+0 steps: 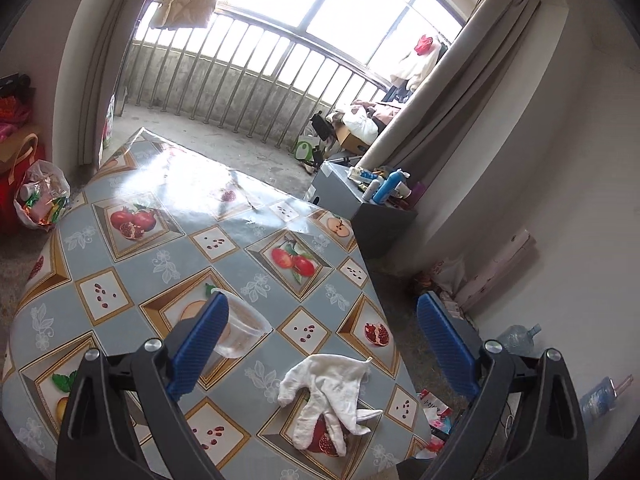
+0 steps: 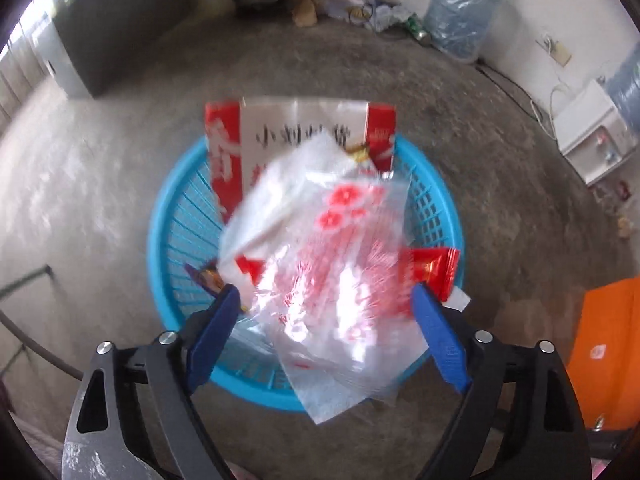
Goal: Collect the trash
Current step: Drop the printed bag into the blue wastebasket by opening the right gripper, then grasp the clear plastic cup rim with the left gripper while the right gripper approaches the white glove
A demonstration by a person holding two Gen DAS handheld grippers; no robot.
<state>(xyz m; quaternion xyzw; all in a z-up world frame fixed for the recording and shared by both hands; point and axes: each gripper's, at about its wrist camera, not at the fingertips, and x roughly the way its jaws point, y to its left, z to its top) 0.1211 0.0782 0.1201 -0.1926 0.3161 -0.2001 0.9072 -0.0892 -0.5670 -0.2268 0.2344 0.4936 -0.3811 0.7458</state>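
Our right gripper point(image 2: 324, 300) is spread wide above the blue basket point(image 2: 176, 216), a thin, slippery plastic bag point(image 2: 332, 264) loose between its fingers. Our left gripper point(image 1: 320, 320), also spread, faces a limp white glove point(image 1: 328, 396) just ahead on the surface point(image 1: 160, 248); we pinch its bunched middle.

Blurred and part-hidden trash over the basket

Smeared by motion: clear red-printed plastic bag point(image 2: 332, 264), covering most of the round blue slatted plastic basket point(image 2: 176, 240); red-and-white carton point(image 2: 228, 148) lettering unreadable, lower half hidden.
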